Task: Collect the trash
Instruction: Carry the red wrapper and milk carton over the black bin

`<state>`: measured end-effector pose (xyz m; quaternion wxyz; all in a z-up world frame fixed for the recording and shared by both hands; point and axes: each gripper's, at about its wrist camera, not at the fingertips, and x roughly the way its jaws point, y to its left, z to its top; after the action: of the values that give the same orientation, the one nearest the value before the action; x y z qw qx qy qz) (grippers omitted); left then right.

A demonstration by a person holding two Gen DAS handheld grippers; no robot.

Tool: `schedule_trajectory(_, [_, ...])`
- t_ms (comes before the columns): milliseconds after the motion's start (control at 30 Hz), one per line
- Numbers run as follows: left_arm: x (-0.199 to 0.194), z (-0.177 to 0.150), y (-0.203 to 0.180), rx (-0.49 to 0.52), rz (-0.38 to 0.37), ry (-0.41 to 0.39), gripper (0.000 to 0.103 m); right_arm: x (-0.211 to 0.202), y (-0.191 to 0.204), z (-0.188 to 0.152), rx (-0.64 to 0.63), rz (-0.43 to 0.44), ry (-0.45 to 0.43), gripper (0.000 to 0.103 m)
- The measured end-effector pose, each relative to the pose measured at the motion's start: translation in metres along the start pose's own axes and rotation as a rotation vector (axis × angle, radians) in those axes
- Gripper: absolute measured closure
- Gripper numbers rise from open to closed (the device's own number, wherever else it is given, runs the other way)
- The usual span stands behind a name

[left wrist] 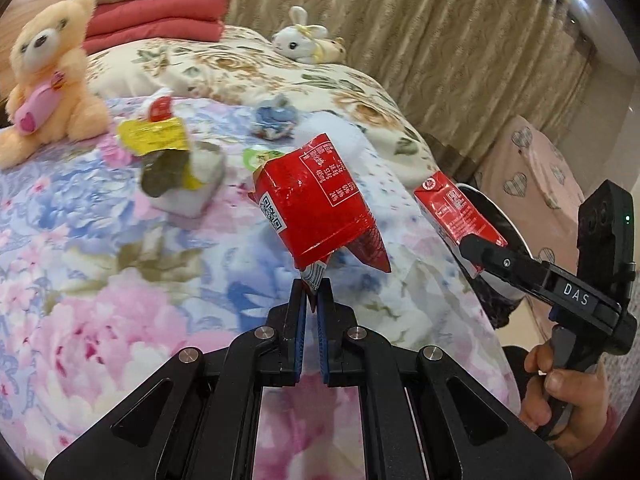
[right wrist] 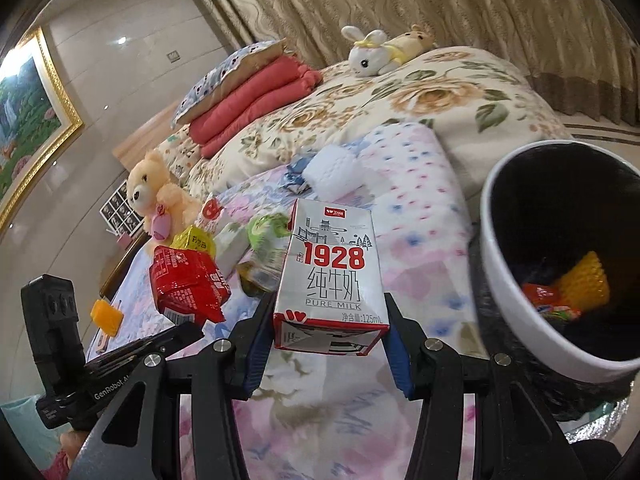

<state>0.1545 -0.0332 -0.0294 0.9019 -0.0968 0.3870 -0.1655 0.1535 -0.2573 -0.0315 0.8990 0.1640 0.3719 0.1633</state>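
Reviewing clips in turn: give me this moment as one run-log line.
left gripper: shut on red wrapper | right gripper: shut on milk carton | trash bin: beside bed, holds wrappers | more litter on bed

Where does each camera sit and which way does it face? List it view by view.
Left wrist: behind the left tongs, which pinch a red wrapper; faces across the bed; right tongs and a hand show.
Right wrist: behind the right tongs, which hold a milk carton; faces the bed beside the trash bin.
Shared: teddy bear, white bunny.
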Motion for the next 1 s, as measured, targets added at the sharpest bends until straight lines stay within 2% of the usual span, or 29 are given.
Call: schedule_trajectory(1000, [0.038,0.012,-0.109,0.176,-0.118,0.059,0.098,-0.077,-0.081,0.0,0.104,-0.126,-0.113,0.052])
